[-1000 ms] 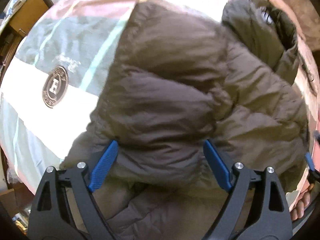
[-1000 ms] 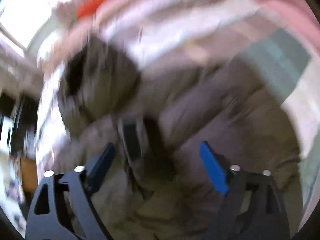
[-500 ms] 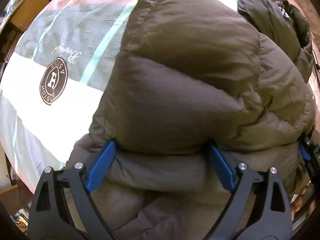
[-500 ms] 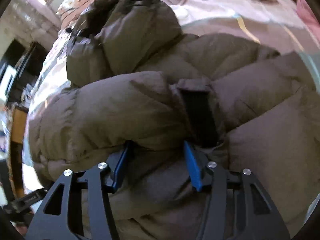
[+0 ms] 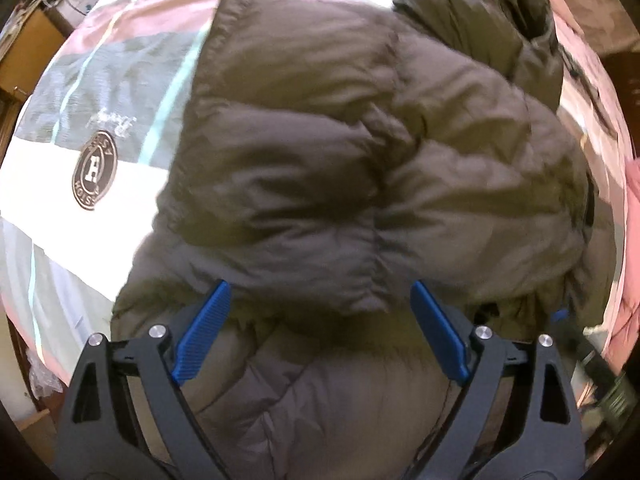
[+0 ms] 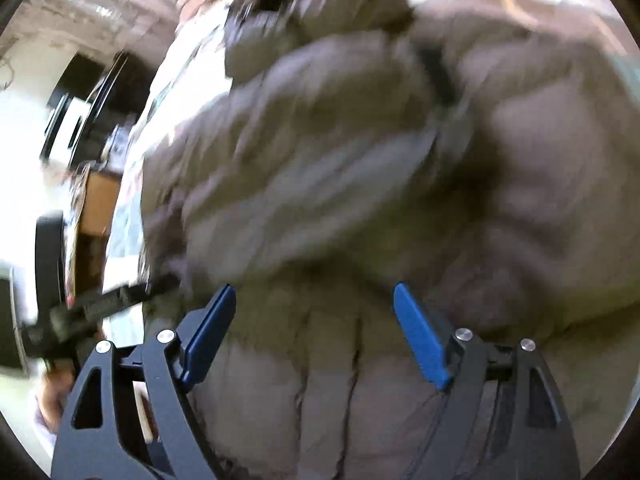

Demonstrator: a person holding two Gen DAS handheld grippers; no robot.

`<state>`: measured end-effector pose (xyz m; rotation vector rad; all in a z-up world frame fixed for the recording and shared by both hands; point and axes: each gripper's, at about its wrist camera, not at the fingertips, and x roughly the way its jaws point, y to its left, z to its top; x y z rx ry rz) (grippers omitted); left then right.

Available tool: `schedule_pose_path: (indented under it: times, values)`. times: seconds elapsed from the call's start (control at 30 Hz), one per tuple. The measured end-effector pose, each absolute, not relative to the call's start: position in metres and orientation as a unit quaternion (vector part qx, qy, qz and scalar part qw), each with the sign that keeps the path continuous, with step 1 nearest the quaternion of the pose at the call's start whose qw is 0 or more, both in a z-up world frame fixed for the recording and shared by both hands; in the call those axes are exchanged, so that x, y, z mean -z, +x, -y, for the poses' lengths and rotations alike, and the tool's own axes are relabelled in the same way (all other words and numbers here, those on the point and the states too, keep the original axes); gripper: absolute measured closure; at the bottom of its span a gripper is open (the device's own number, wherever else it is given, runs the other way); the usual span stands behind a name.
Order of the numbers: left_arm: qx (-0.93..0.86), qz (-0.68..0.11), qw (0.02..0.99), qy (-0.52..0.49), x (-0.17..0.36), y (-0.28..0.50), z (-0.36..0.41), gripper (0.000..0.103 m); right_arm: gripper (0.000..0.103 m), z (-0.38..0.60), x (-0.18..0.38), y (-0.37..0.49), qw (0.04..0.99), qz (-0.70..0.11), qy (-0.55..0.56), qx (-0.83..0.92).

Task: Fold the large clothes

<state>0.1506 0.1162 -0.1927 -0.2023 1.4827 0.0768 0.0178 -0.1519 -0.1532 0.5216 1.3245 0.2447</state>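
Observation:
A brown puffer jacket (image 5: 360,168) lies bunched on the bed, its hood (image 5: 500,16) at the far end and a padded fold laid over its body. My left gripper (image 5: 320,286) points straight down over the near edge of that fold, jaws wide, pads not pressing the fabric. In the blurred right wrist view the same jacket (image 6: 360,160) fills the frame. My right gripper (image 6: 314,288) hangs over it with its jaws opening, only loose fabric beneath and nothing pinched. The left gripper (image 6: 100,304) and a hand show at that view's left edge.
The jacket rests on a striped bedsheet (image 5: 80,240) in white, grey and pink with a round dark logo (image 5: 94,176). Wooden furniture (image 5: 24,52) stands beyond the bed's left side. Pink fabric (image 5: 628,208) lies at the right edge.
Half a second ago the right jaws were narrowed around a jacket fold; now they are wider and the fold is out from between them. The left gripper shifted slightly along the jacket.

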Motion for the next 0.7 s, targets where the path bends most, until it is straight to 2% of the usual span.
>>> schedule_pose_path:
  times: [0.2,0.33,0.37,0.4,0.47,0.57,0.63,0.67,0.7]
  values:
    - [-0.02,-0.673,0.734,-0.091,0.188,0.144,-0.1,0.011,0.021,0.152,0.161,0.008,0.78,-0.608,0.148,-0.005]
    - [-0.025,-0.665,0.741,-0.092,0.18,0.143,-0.103,0.009,0.021,0.217,0.151,0.0,0.767,-0.573,0.288,0.026]
    - [-0.03,-0.667,0.738,-0.094,0.182,0.143,-0.107,0.009,0.02,0.235,0.156,-0.003,0.747,-0.562,0.354,0.009]
    - [-0.033,-0.67,0.736,-0.098,0.184,0.143,-0.111,0.009,0.012,0.246,0.163,-0.004,0.725,-0.558,0.402,-0.013]
    - [-0.042,-0.676,0.727,-0.112,0.189,0.15,-0.121,0.009,0.01,0.253,0.185,-0.004,0.671,-0.566,0.474,-0.066]
    - [-0.048,-0.679,0.721,-0.13,0.19,0.151,-0.13,0.009,0.011,0.243,0.212,-0.009,0.65,-0.584,0.481,-0.061]
    - [-0.047,-0.677,0.722,-0.132,0.188,0.151,-0.131,0.009,0.017,0.254,0.219,-0.011,0.654,-0.563,0.505,-0.034]
    - [-0.045,-0.675,0.724,-0.131,0.186,0.151,-0.131,0.009,0.029,0.267,0.224,-0.013,0.654,-0.538,0.532,-0.008]
    - [-0.045,-0.674,0.726,-0.129,0.185,0.15,-0.131,0.009,0.047,0.28,0.229,-0.015,0.649,-0.516,0.56,0.011]
